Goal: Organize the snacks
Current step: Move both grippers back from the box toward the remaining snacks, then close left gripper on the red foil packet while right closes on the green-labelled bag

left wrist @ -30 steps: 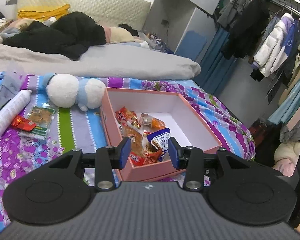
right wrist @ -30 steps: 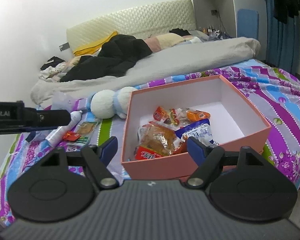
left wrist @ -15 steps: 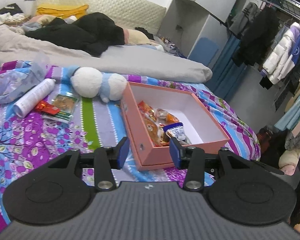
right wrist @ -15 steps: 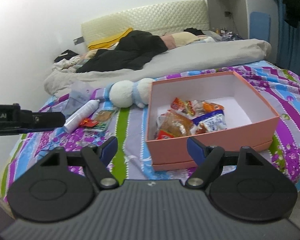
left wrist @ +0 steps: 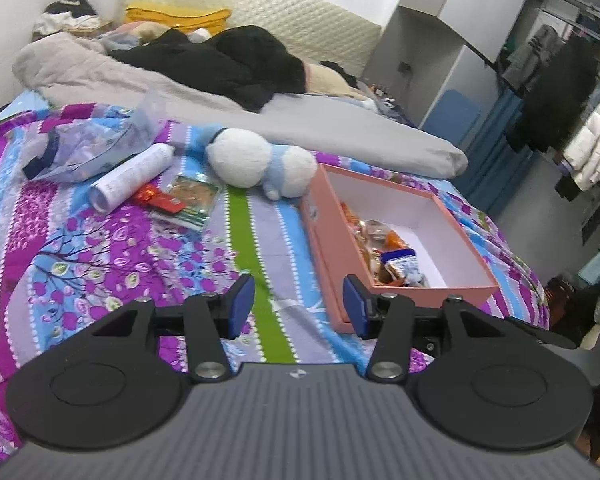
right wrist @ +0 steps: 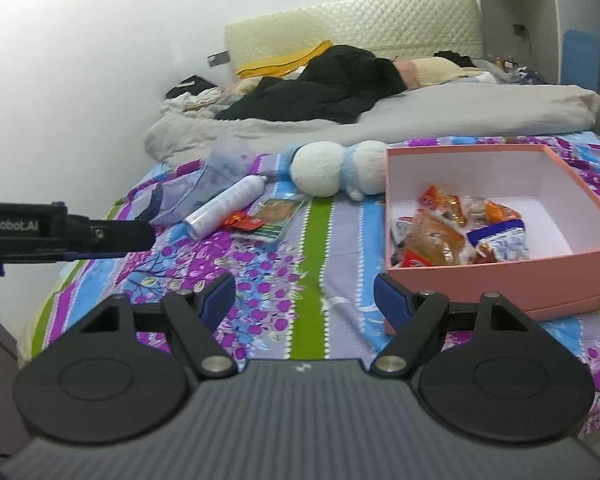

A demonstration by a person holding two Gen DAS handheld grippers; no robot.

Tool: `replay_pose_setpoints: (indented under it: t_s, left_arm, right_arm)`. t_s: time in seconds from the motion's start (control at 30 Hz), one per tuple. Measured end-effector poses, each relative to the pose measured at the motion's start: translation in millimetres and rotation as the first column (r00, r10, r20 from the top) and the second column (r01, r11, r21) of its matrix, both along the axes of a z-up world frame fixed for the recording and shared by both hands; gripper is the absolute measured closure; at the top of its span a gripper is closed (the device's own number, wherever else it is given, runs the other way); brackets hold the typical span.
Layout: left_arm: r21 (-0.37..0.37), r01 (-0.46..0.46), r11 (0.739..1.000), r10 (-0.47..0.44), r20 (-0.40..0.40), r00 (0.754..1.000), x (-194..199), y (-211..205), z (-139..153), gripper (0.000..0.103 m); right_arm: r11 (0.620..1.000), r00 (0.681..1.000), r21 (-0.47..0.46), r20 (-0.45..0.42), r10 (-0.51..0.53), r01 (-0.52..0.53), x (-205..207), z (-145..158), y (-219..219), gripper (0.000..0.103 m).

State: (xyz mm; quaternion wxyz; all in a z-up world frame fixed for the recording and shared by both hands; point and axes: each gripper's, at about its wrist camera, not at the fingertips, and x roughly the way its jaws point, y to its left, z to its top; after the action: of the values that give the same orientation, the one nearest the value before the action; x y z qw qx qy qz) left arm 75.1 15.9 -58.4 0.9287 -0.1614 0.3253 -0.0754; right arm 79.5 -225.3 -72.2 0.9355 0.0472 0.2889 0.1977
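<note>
Pink box sits on the bed's striped sheet, a few snack packets inside. Two more snacks, a green packet and a red one, lie left of it, long side running away toward the plush toy, touching a white bottle. Left gripper jaws just widened, empty; right gripper jaws wide apart, empty.
</note>
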Motion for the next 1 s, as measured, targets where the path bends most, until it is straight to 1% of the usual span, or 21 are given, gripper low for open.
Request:
replay_pose_setpoints:
  t_s: [0.23,0.5,0.7,0.93,1.0]
  left_arm:
    - [-0.016,-0.039,0.999,0.038,-0.034,0.999,17.9,21.1,-17.6,0.045]
    - [-0.025,-0.099,0.995,0.097,-0.089,0.991,64.4,48.1,-49.2,0.045]
    - [-0.044,-0.166,0.985,0.159,-0.124,0.979,108.3,72.0,-78.0,0.045]
    - [-0.081,-0.242,0.967,0.225,-0.173,0.959,169.5,106.1,-126.2,0.045]
    - [-0.100,-0.258,0.961,0.238,-0.175,0.955,186.0,116.6,-139.1,0.045]
  right_arm:
    - [1.000,1.000,-0.009,-0.012,0.028,-0.028,18.9,-2.6,16.9,0.025]
    - [0.998,0.998,0.000,-0.026,0.056,-0.056,58.5,-9.3,35.7,0.025]
    - [0.996,0.995,0.012,-0.048,0.092,-0.092,103.9,-19.0,53.2,0.025]
    - [0.989,0.985,0.024,-0.091,0.146,-0.145,169.0,-38.5,85.3,0.025]
    - [0.989,0.981,0.027,-0.121,0.151,-0.148,190.8,-48.9,96.0,0.026]
